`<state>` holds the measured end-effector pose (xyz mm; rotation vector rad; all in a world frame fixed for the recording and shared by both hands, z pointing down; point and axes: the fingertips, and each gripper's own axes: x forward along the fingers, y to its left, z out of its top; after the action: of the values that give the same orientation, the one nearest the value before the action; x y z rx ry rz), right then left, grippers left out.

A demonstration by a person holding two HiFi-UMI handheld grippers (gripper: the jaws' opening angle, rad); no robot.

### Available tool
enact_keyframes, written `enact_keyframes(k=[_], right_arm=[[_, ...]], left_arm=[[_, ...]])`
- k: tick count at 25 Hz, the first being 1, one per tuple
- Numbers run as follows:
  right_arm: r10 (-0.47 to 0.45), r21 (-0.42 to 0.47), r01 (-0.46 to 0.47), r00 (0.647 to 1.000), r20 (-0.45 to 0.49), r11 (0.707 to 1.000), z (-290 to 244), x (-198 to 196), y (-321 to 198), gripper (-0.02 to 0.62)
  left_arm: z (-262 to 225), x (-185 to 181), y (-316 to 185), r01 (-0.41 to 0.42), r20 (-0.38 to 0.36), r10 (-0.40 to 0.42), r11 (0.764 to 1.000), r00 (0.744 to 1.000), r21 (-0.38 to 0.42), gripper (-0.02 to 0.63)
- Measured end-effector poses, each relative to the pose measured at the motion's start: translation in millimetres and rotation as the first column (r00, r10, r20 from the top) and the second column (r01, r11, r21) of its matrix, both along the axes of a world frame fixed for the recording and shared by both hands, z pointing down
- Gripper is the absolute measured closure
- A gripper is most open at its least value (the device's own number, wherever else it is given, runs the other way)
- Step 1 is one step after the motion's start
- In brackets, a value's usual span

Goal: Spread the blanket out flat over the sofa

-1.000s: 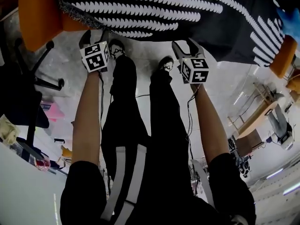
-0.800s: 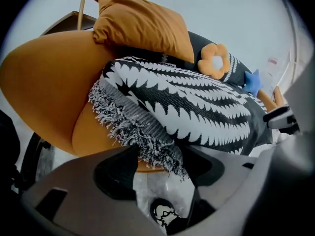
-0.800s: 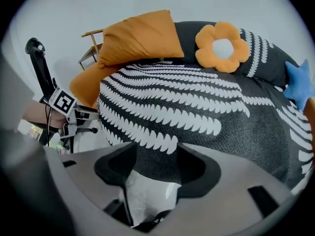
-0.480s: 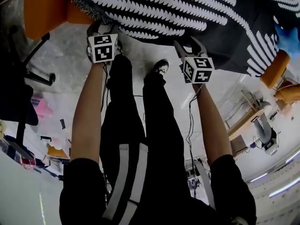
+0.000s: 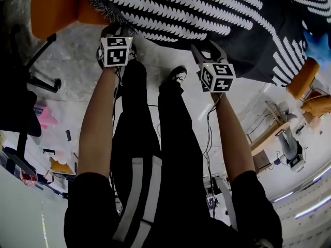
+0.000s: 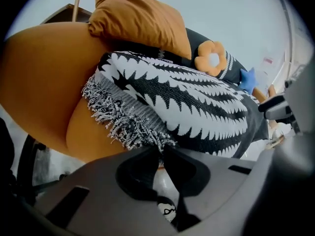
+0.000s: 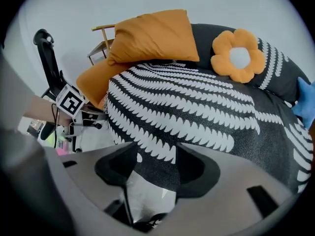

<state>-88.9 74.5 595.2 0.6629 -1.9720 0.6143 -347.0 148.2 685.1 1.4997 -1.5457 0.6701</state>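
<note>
Fingers on my left gripper (image 6: 160, 149) have just closed to almost touching, and all they pinch is the loose fringe at the near left corner of the blanket (image 6: 197, 107). On my right gripper (image 7: 156, 154) the fingers stand wide apart. The blanket's near hem hangs between them, but they are not pressing on it.

Most of the blanket already lies over the sofa (image 6: 44, 82), from the orange arm on the left across the seat, its near edge drooping over the front. An orange cushion (image 6: 138, 23) sits at the far left and a flower cushion (image 7: 238, 53) at the far right, apparently resting on the cloth.

My worry is the left hold. A few tassels are a thin purchase, and I think a firm tug could slide them out or stretch them. If I pull before the right fingers close, only the left corner will move, so the cloth may skew and bunch. Too hard a pull toward me could drag the cushions along, or slide the blanket off the front.
</note>
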Motion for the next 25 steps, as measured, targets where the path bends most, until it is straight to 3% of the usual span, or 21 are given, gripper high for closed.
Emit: enact_keyframes(k=[5, 10, 18, 22, 25], right_arm=[[0.002, -0.008, -0.002, 1.0, -0.013, 1.0, 2.8, 0.9, 1.9, 0.347], [-0.009, -0.02, 0.009, 1.0, -0.005, 1.0, 5.1, -3.1, 5.8, 0.348], [-0.096, -0.042, 0.098, 0.995, 0.032, 0.994, 14.5, -60.3, 17.9, 0.348], [-0.119, -0.051, 0.122, 0.991, 0.054, 0.991, 19.0, -93.0, 20.8, 0.348], [-0.127, -0.057, 0.13, 0.99, 0.063, 0.99, 23.9, -107.8, 18.5, 0.348]], left_arm=[[-12.6, -8.4, 4.9, 0.007, -0.001, -0.007, 0.999, 1.0, 0.038, 0.566], [-24.2, -18.7, 29.5, 0.029, 0.007, -0.029, 0.999, 1.0, 0.02, 0.566], [-23.6, -87.9, 87.6, 0.14, 0.088, -0.134, 0.988, 0.987, -0.07, 0.566], [-21.6, -141.1, 119.8, 0.243, 0.16, -0.222, 0.962, 0.962, -0.127, 0.567], [-20.2, -163.6, 126.7, 0.291, 0.146, -0.272, 0.947, 0.951, -0.137, 0.566]])
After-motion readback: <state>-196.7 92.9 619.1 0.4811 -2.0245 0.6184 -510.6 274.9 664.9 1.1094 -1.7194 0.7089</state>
